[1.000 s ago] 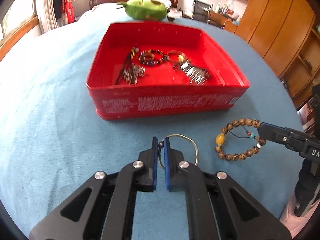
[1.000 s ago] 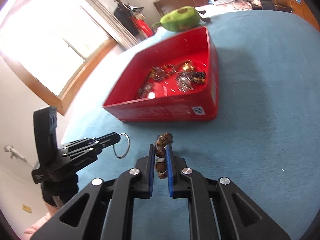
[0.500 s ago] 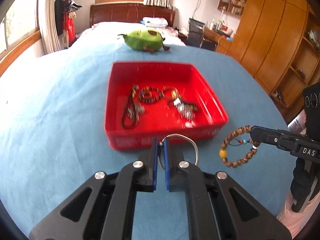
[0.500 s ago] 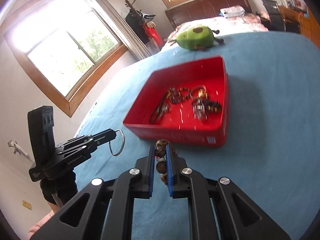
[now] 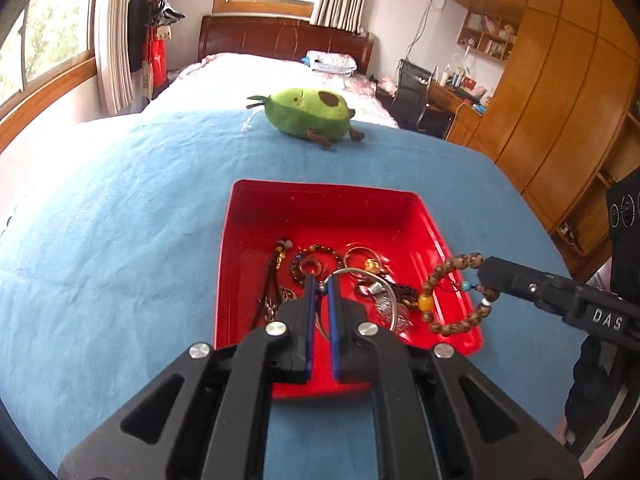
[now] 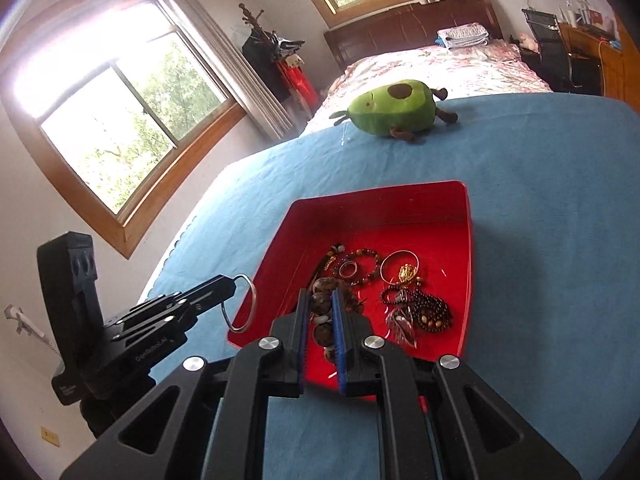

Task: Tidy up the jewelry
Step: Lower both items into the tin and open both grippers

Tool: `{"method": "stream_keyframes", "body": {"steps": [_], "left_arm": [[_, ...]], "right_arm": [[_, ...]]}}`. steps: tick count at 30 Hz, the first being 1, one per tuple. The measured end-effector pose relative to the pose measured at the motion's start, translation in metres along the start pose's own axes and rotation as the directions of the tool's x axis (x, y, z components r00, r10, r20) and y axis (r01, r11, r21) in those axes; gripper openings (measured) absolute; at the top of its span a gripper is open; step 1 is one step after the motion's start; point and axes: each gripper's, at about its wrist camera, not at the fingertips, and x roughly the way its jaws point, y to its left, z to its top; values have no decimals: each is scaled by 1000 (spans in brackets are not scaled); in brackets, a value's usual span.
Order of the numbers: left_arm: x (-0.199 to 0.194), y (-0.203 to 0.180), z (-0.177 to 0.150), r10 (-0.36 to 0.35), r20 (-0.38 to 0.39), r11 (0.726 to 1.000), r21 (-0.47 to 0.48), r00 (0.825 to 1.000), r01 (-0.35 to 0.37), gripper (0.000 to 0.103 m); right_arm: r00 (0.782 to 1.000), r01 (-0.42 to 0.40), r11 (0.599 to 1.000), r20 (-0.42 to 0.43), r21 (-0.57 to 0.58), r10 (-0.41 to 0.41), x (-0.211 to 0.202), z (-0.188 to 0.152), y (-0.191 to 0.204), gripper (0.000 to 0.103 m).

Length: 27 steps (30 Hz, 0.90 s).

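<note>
Over the near edge of the red rectangular tin tray (image 5: 240, 280), your left gripper (image 5: 320, 292) has its blue-padded fingers (image 5: 309, 320) clamped on a thin silver wire bangle (image 5: 390, 300), which hangs over the tray's contents. Inside the tray lie a dark tasselled cord (image 5: 276, 280), a dark beaded bracelet (image 6: 362, 266), a thin gold ring bangle (image 6: 400, 266) and a heap of dark beads (image 6: 424, 312). To the right, your right gripper (image 6: 320, 312) has its fingers (image 6: 338, 340) shut on a brown wooden bead bracelet with one yellow bead (image 5: 444, 296), dangling above the tray's right-hand wall. Beyond the tray, a green avocado plush toy (image 5: 308, 114) sits on the blue bedspread (image 5: 120, 220).
</note>
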Motion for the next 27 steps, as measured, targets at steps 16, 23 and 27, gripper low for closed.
{"method": "stream_keyframes", "body": {"steps": [16,23,27], "left_arm": [[99,23,3,22,-187,999,-24,982,-27,9],[75,21,5,22,-139,999,-26,990,-26,20],[52,19,6,42,-90,999,-27,995,-45,41]], "right_arm": [[982,136,990,-141,47,-128,80,5,-45,15],[983,170,985,-76,23,-168,54,4,-36,15],[978,206,979,-33,2,-206,35,2,-26,22]]}}
